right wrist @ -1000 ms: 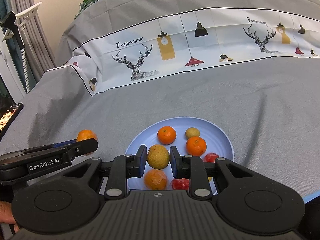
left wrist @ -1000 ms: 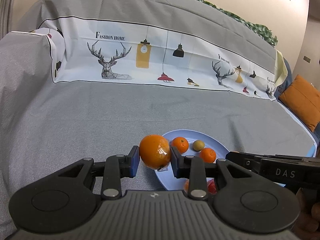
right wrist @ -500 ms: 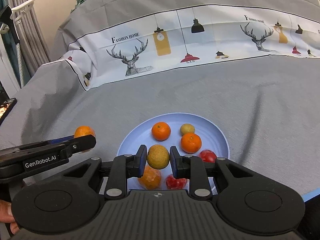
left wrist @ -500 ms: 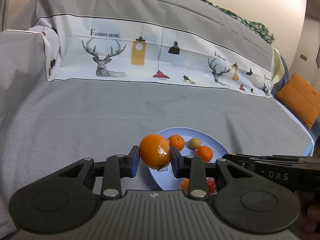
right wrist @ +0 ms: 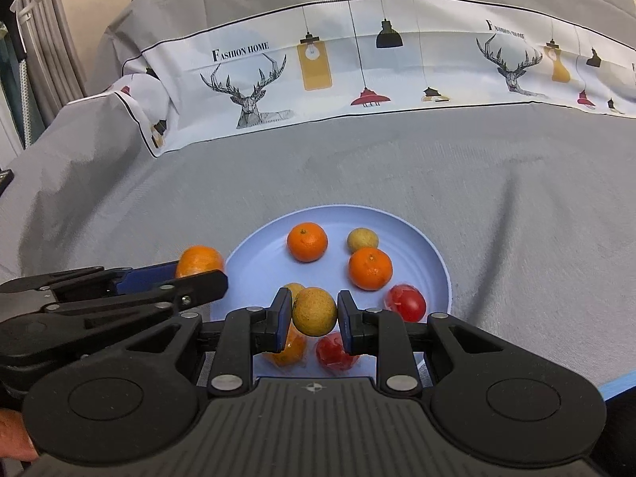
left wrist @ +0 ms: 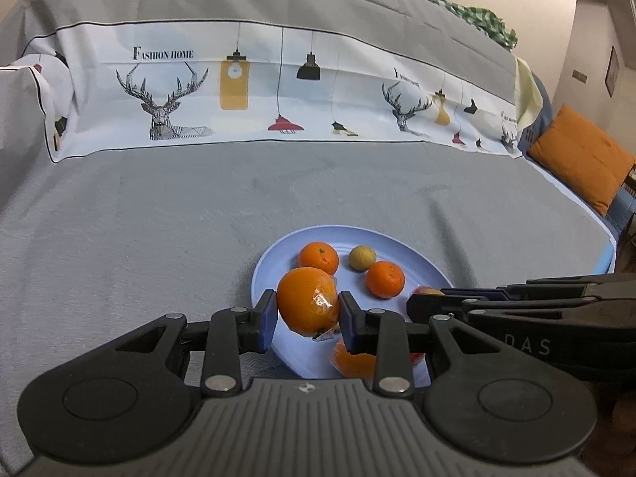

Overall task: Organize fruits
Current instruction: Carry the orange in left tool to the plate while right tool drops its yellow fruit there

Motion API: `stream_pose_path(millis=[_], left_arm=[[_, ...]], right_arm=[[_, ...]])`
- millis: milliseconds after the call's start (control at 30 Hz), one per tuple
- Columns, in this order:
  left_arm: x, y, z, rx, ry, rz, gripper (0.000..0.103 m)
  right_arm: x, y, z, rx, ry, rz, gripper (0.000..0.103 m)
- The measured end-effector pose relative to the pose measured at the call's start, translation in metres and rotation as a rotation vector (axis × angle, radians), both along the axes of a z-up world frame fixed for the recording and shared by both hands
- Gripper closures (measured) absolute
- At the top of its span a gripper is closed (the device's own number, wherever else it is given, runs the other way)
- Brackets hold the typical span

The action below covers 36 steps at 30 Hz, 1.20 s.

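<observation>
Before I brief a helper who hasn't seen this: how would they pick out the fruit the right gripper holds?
Find the blue plate on the grey cover. Just above its near edge, the right gripper pinches a round fruit. It is dull yellow-brown and rough, unlike the bright oranges and red fruits below it, and bigger than the similar one at the back.

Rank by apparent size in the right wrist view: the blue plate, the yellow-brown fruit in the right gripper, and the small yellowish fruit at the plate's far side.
1. blue plate
2. yellow-brown fruit in the right gripper, though nearness enlarges it
3. small yellowish fruit
</observation>
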<state>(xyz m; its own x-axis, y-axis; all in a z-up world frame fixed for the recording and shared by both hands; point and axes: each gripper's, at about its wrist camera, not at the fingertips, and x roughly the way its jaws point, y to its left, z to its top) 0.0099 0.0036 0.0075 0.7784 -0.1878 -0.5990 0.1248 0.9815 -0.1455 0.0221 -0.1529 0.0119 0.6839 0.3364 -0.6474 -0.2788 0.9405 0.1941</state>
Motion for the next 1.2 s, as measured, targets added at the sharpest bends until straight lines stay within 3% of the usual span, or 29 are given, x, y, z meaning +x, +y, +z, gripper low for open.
stream_pose_path(millis=[1200], left_arm=[[0.0077, 0.0005, -0.0070, -0.009, 0.009, 0.007, 0.067]], right_arm=[[0.0002, 0.0000, -0.0016, -0.020, -0.006, -0.018, 0.077]])
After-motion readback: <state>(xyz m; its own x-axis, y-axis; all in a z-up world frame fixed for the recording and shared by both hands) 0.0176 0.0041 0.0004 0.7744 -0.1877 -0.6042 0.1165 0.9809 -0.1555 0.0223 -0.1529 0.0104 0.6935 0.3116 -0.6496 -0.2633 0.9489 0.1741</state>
